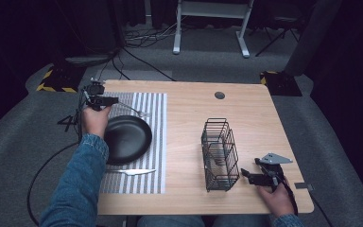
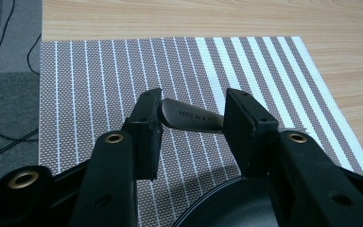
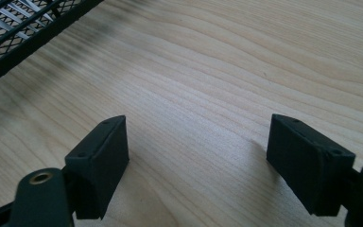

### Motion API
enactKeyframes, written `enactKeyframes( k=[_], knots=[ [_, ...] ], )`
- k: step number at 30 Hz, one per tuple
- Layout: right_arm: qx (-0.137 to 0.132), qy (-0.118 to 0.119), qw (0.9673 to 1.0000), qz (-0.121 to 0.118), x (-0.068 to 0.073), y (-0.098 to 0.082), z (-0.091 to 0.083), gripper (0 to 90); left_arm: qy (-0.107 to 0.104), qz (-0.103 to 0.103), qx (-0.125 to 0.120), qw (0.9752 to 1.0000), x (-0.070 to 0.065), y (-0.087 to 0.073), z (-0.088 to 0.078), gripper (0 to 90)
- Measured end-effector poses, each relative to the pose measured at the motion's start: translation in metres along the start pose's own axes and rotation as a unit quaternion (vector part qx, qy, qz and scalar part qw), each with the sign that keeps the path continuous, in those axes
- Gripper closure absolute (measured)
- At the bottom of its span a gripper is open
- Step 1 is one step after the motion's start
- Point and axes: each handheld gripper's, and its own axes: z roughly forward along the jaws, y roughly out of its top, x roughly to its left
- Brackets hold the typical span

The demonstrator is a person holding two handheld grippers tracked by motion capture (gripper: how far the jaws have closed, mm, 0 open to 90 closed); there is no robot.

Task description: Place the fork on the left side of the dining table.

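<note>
My left gripper (image 1: 102, 100) hovers over the far part of the striped placemat (image 1: 153, 142), just beyond the black plate (image 1: 125, 138). Its jaws stand apart in the left gripper view (image 2: 192, 127). A metal utensil's handle (image 2: 191, 120) lies flat across the gap between them, one end by the left pad (image 2: 147, 137), the other hidden behind the right pad. The utensil (image 1: 139, 111) runs rightward on the mat. My right gripper (image 1: 248, 176) rests near the table's front right, wide open (image 3: 196, 161) over bare wood. It is beside the wire basket (image 1: 220, 153).
A knife (image 1: 132, 171) lies on the placemat just in front of the plate. The basket's mesh corner (image 3: 23, 28) shows at the upper left of the right gripper view. A round cable hole (image 1: 220, 95) sits near the table's far edge. Cables trail on the floor to the left.
</note>
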Motion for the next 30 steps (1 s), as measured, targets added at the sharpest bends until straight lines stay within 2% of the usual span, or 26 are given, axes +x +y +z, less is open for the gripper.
enactKeyframes(
  k=[16,30],
  knots=[
    [0.000,-0.001,1.0000,0.002,0.000,0.000,0.000,21.5,0.010,-0.009,0.012,0.9998,0.012,-0.005,0.005,57.7],
    [-0.001,-0.002,1.0000,0.002,0.000,0.000,0.000,21.5,0.018,-0.032,0.019,0.9992,0.022,-0.006,0.016,55.4]
  ],
)
